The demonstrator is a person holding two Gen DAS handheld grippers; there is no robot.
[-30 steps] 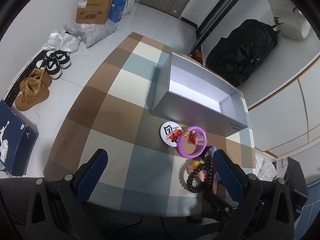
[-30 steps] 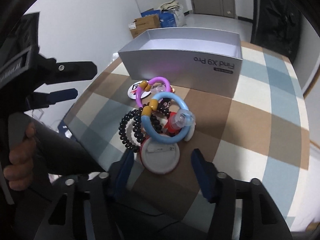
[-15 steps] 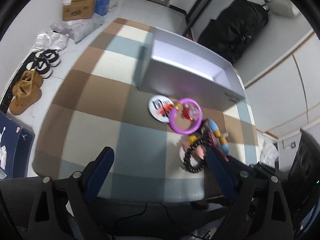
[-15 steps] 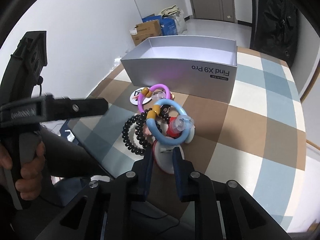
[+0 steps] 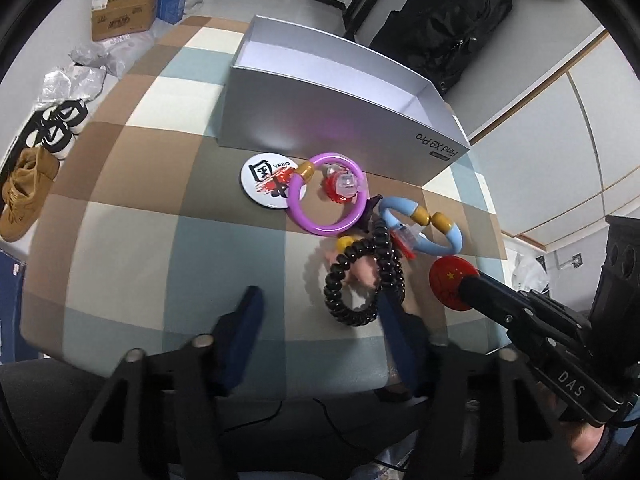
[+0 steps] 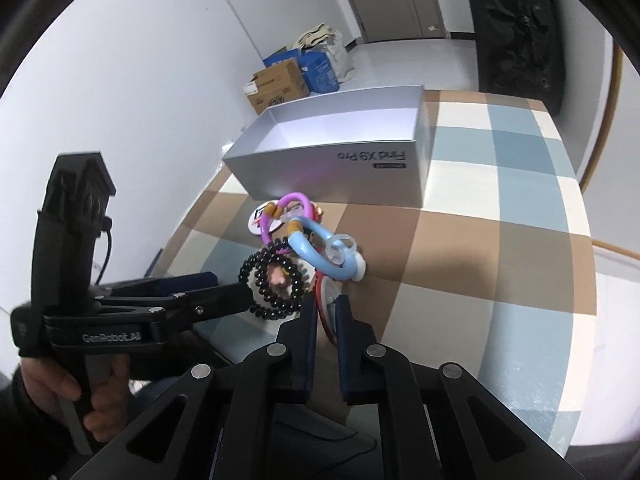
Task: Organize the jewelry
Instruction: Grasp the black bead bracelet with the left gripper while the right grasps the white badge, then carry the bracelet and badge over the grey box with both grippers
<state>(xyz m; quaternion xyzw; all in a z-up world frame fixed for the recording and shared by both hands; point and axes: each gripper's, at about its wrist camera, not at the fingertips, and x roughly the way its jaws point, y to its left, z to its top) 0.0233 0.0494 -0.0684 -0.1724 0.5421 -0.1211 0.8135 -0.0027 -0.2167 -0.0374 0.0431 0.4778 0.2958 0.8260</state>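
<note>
A pile of jewelry lies on the checked tablecloth (image 5: 132, 216) in front of an open silver box (image 5: 340, 120): a white badge (image 5: 264, 178), a purple bangle (image 5: 326, 198), a blue bangle (image 5: 424, 224), a black bead bracelet (image 5: 364, 276). My right gripper (image 6: 326, 304) is shut on a red round badge (image 5: 450, 286), held on edge and lifted a little at the pile's near side. My left gripper (image 5: 316, 304) is open, its right finger beside the black bracelet. The box (image 6: 340, 152) is empty inside.
Shoes (image 5: 28, 188), plastic bags and cardboard boxes (image 5: 122, 8) lie on the floor left of the table. A black backpack (image 5: 452, 20) stands behind the box. The table's near edge is close under both grippers.
My right gripper closed on the red badge and tipped it up on edge. My left gripper moved in closer to the pile, toward the black bracelet.
</note>
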